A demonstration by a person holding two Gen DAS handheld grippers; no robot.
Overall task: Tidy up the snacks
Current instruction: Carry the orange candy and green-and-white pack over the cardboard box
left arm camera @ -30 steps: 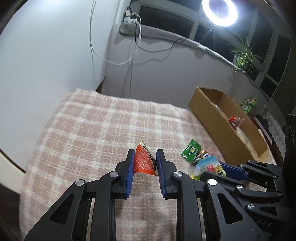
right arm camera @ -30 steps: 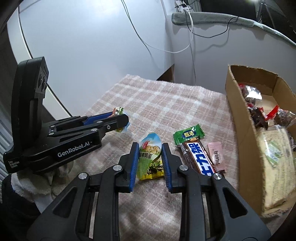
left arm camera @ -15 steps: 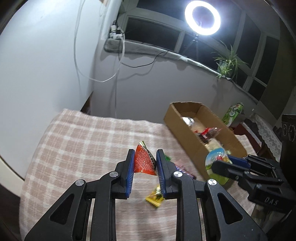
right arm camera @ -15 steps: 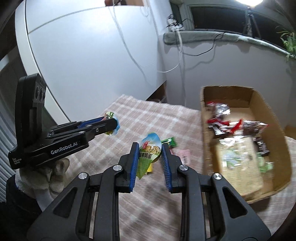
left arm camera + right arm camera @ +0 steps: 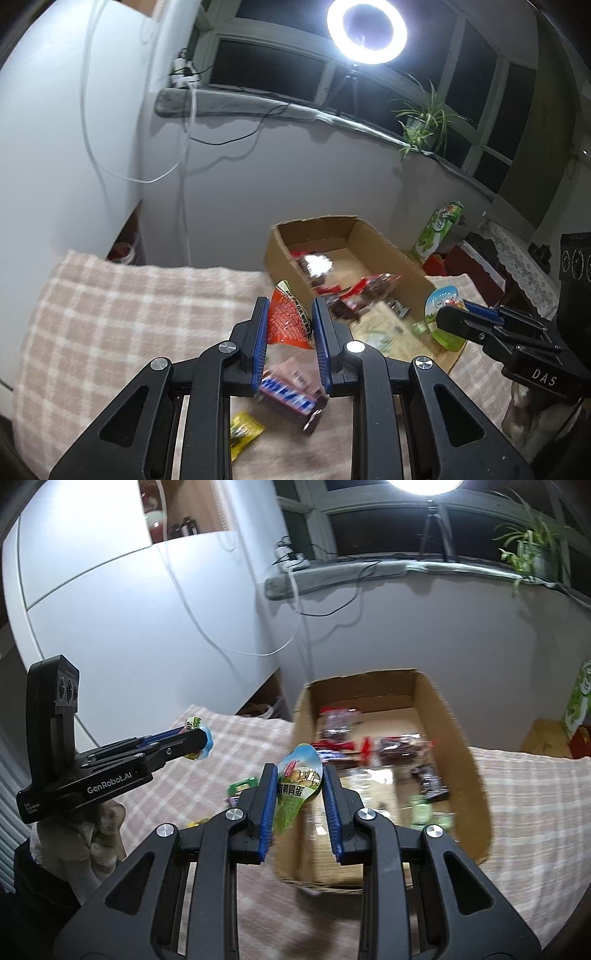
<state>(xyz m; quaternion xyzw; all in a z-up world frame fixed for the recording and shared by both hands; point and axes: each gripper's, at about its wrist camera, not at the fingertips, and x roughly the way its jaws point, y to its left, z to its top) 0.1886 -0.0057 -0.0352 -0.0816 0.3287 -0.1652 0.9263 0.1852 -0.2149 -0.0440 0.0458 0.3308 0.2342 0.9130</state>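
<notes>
My left gripper (image 5: 290,314) is shut on a red-orange snack packet (image 5: 289,320), held in the air over the checked cloth just left of the cardboard box (image 5: 384,245). My right gripper (image 5: 300,781) is shut on a green snack pouch (image 5: 297,788) with a cartoon print, hanging at the near left edge of the same box (image 5: 476,794). Each gripper shows in the other's view: the right one (image 5: 448,314) at the right, the left one (image 5: 201,744) at the left. The box holds several wrapped snacks.
On the pink checked cloth (image 5: 110,314) below the left gripper lie a blue chocolate bar (image 5: 288,397), a pink packet (image 5: 295,373) and a yellow packet (image 5: 243,435). A green carton (image 5: 439,230) stands beyond the box. Cables hang down the wall behind.
Both grippers have risen and swung right with their packets, from over the loose snacks on the cloth to the box, which now fills the middle of both views.
</notes>
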